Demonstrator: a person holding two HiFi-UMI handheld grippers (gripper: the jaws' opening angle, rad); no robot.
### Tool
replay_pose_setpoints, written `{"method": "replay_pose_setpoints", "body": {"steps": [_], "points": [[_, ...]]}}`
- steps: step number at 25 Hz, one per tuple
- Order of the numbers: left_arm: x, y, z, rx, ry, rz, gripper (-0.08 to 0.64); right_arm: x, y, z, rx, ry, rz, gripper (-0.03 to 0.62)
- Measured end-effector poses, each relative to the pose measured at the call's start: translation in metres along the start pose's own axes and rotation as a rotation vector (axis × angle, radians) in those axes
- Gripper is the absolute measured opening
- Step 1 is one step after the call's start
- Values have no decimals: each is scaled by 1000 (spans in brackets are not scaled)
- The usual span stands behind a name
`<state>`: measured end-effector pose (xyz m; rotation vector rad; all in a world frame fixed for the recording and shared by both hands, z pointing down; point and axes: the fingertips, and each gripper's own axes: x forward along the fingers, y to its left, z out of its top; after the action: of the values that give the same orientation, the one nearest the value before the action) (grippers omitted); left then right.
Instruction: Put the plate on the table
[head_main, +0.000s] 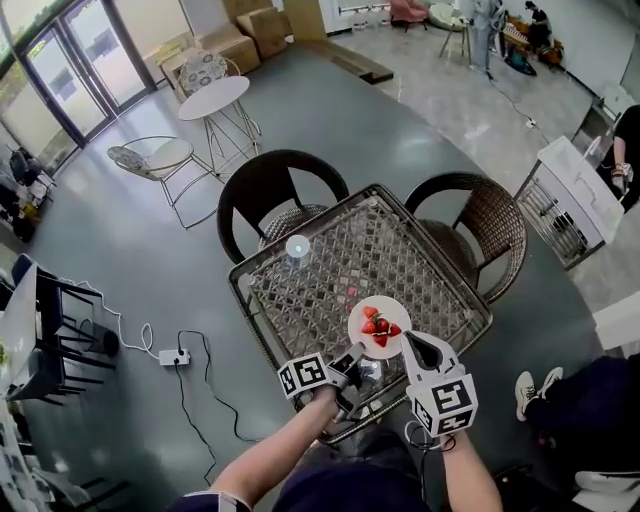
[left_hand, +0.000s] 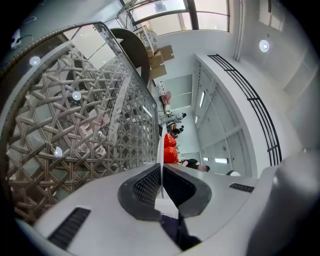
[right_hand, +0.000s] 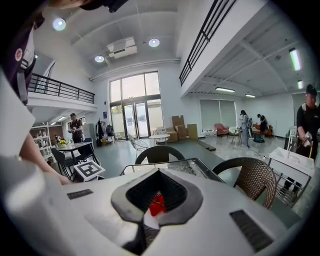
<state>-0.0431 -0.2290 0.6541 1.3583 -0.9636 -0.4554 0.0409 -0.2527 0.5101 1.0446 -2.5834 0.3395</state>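
The square table, with a glass top over woven wicker, fills the middle of the head view. Two dark wicker chairs stand at its far side. The left gripper and the right gripper come in from the near edge, and each one carries its cube with square markers. Between them is the white plate, over the near part of the table top and close to the front rim. I cannot tell if it rests on the glass or is just above it. In the left gripper view the jaws are pressed on the thin rim of the plate, which shows edge-on between them. In the right gripper view the jaws pinch the opposite rim, and a white piece of the plate sits low in their gap. Some red strawberries lie on the plate, and one shows just beyond the right jaws.
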Motion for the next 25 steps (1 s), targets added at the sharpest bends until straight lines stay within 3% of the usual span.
{"method": "replay_pose_setpoints", "body": {"steps": [14, 25], "points": [[46, 50, 21, -51, -33, 71, 14, 20, -36, -39, 36, 117, 23, 3], [68, 62, 20, -66, -23, 105, 14, 13, -56, -53, 45, 159, 7, 3]]}}
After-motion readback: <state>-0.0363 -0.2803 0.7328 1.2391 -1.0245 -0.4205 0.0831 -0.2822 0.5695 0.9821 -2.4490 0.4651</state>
